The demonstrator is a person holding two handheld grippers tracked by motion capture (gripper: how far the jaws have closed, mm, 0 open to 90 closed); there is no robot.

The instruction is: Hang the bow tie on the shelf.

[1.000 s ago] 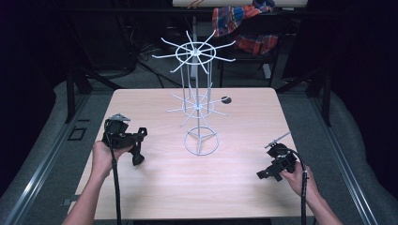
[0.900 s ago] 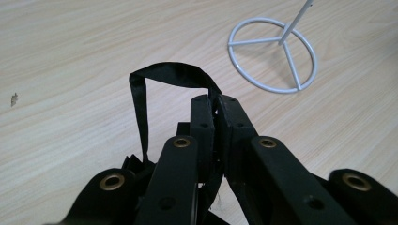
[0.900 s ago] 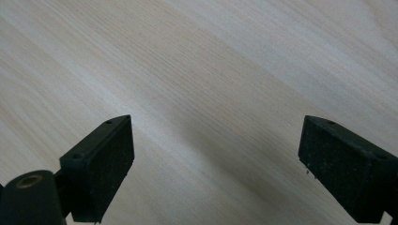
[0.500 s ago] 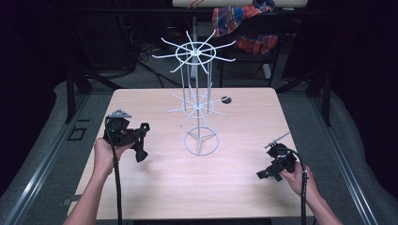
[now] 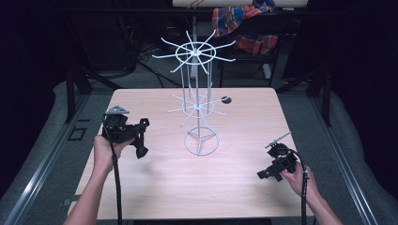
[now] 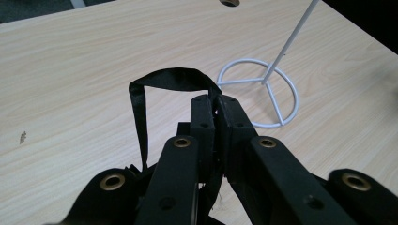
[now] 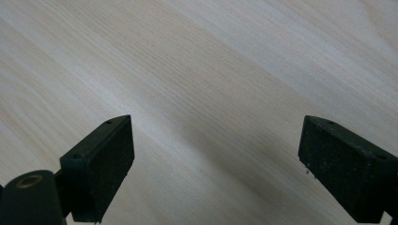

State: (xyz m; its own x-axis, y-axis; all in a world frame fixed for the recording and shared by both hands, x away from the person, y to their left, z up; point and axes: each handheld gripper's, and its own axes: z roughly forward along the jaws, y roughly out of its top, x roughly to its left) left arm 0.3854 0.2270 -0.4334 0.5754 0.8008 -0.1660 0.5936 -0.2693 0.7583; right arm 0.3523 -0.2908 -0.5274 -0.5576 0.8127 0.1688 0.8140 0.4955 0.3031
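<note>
We are looking down on the table (image 5: 155, 197), where a wire rack (image 5: 197, 105) is standing just behind the middle, its ring base (image 5: 201, 141) resting on the tabletop. A small round hole (image 5: 226, 99) is sitting behind and to the right of the rack. We are seeing the left gripper (image 5: 141, 137) hanging above the table's left side, level with the base and well apart from it, with a strap (image 6: 155, 91) pinched in it. The right gripper (image 5: 266, 174) is sitting low near the front right corner, well apart from the rack. Behind the table, a cloth (image 5: 244, 18) is lying draped.
</note>
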